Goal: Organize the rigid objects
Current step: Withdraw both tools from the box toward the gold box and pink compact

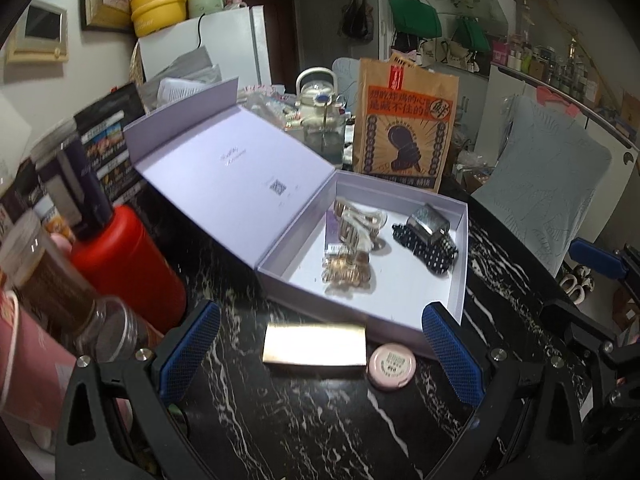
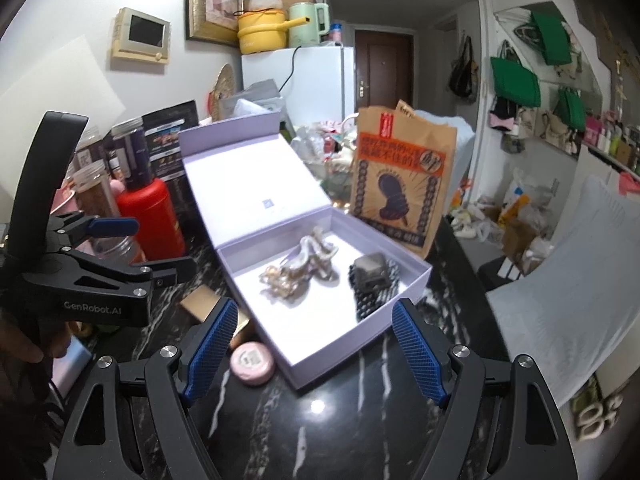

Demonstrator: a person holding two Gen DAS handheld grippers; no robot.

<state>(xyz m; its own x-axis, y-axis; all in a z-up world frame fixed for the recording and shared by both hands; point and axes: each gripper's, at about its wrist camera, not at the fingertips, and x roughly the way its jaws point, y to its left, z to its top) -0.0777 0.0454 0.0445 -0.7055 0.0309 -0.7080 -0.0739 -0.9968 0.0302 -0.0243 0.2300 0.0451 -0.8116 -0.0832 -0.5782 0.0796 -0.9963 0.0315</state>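
Note:
An open lilac box [image 1: 456,280] [image 2: 420,276] with its lid [image 1: 236,160] propped back lies on the black marble table [image 1: 300,420]. Inside are several hair clips: pale and gold ones [image 1: 352,248] [image 2: 300,272] and a dark dotted one [image 1: 430,236] [image 2: 374,280]. A gold rectangular case [image 1: 315,344] [image 2: 200,302] and a round pink compact [image 1: 392,365] [image 2: 253,362] lie on the table in front of the box. My left gripper [image 1: 320,348] is open around the gold case, just above it. My right gripper [image 2: 314,344] is open and empty at the box's near corner.
A red bottle [image 1: 128,264] [image 2: 154,220], jars [image 1: 52,280] and dark packets crowd the left. A brown paper bag [image 1: 404,128] [image 2: 400,176] and a glass teapot [image 1: 320,116] stand behind the box. A pale chair [image 1: 548,192] is at the right. My left gripper also shows in the right wrist view [image 2: 132,248].

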